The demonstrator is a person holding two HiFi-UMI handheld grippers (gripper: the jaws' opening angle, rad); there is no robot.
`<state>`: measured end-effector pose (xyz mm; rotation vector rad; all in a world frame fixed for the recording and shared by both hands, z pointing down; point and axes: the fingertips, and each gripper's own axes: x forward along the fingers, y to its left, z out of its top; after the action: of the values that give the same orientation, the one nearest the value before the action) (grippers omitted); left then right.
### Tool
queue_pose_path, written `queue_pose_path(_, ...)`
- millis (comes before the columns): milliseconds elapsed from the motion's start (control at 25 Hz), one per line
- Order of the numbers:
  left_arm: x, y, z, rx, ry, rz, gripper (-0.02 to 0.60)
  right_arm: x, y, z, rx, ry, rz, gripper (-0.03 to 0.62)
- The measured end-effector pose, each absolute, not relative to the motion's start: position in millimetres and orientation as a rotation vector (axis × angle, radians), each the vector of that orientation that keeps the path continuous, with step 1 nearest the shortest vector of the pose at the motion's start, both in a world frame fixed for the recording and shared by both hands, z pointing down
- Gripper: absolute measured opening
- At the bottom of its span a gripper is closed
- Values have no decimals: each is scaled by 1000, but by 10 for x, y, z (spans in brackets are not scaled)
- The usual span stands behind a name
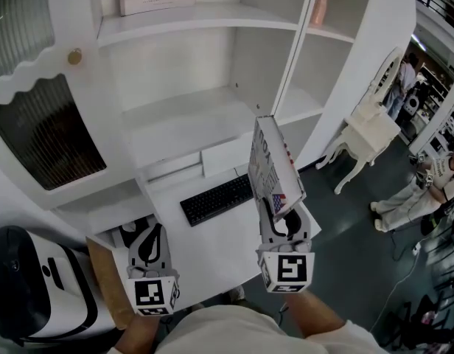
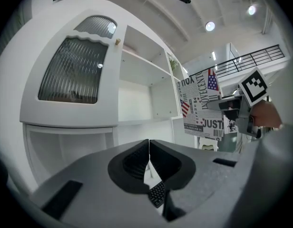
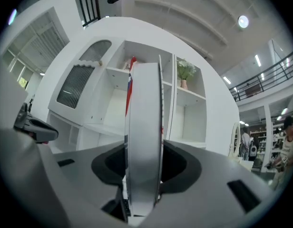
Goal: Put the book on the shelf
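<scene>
Grips the book (image 1: 275, 172) by its lower edge in the right gripper (image 1: 280, 209), jaws clamped on both covers. Holds it roughly upright in the air above the desk (image 1: 212, 245), over the right end of the keyboard (image 1: 216, 199), in front of the white shelf (image 1: 190, 116) and not on it. Shows only the pale page edge (image 3: 144, 137) in the right gripper view; shows the printed cover with flag and lettering (image 2: 203, 109) in the left gripper view alone. Holds the left gripper (image 1: 153, 234) low at the desk's near left, jaws pressed together on nothing. Catches a potted plant (image 3: 184, 72) high on the shelf only in the right gripper view.
</scene>
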<state>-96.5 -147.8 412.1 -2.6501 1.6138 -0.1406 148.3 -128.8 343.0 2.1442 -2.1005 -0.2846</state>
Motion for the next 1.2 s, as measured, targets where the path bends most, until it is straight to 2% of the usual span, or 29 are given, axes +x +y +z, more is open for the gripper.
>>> queue_pose_path(560, -905, -1673, 4174, -2649, 1676, -126, 6, 1404, -1971, 2595, 1910, -2035, -668, 170)
queue_pose_path(1200, -1005, -1677, 4248, -2614, 1765, -136, 6, 1133, -2595, 2339, 1585, -1889, -975, 169)
